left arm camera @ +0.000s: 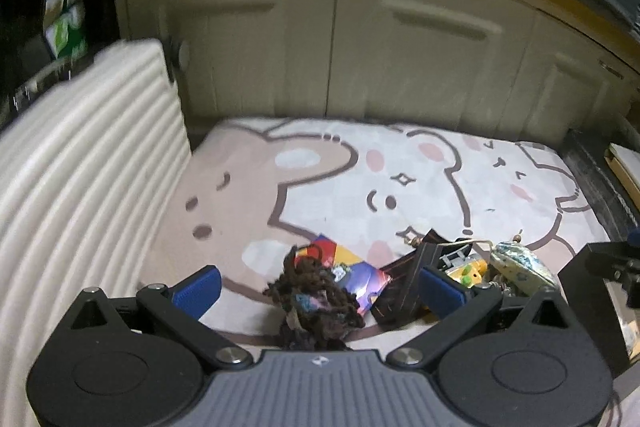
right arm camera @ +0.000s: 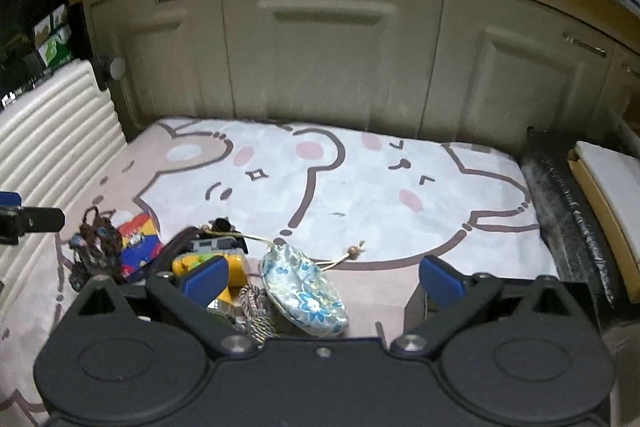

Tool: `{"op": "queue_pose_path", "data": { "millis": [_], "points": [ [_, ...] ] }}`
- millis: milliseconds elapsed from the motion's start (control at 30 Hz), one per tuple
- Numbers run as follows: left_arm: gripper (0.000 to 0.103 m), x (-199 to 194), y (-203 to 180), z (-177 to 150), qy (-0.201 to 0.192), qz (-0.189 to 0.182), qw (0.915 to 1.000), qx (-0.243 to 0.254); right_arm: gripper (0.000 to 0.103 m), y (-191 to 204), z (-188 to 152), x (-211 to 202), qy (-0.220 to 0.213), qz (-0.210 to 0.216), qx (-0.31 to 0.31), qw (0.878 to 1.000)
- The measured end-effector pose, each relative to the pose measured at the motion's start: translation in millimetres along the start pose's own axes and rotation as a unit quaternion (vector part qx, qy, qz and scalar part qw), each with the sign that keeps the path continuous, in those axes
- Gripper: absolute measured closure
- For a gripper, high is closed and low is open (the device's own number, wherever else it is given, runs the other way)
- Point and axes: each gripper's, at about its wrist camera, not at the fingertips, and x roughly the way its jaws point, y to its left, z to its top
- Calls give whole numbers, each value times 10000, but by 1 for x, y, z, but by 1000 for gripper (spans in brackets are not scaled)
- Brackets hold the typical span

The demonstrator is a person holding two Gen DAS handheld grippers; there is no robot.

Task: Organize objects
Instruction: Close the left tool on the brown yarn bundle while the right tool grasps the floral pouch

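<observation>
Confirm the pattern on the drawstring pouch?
The pouch is pale silvery fabric with blue flowers, clearest in the right wrist view.

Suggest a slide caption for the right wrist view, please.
Open right gripper above a floral drawstring pouch and yellow toy on a cartoon mat.

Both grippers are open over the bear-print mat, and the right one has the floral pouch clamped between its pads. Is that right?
Not quite. The right gripper is open with nothing clamped: in the right wrist view the floral pouch lies on the mat between the spread pads, touching neither. The left gripper is open too.
</observation>
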Motion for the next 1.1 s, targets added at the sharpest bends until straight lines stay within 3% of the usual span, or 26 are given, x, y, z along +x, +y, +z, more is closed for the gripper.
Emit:
{"op": "queue_pose_path", "data": {
  "millis": [167,267,500,567,667,800,867,933,1100],
  "points": [
    [11,21,5,-1,341,-58,9991,-243,24,9,-4,27,331,94,-388,9987],
    [20,34,5,-3,571,-122,9978,-309,25,16,-8,41,529,166,-635,9964],
    [22,57,6,-7,975,-122,9943,-406,30,20,-10,66,836,109,-725,9938],
    [23,62,7,-8,1074,-87,9933,-422,38,19,-10,71,904,108,-698,9934],
    [32,67,12,-9,1131,-105,9922,-511,53,17,-10,76,993,100,-635,9930],
    [34,73,17,-11,1212,-238,9898,-715,64,17,-11,78,1025,222,-666,9922],
    [34,76,18,-12,1245,-246,9890,-758,77,18,-9,77,1007,270,-717,9920],
    [35,79,20,-13,1262,-266,9881,-841,82,19,-7,75,976,277,-722,9922],
    [57,85,19,-14,1361,-298,9861,-903,86,15,-6,70,1012,372,-674,9919]
  ]
}}
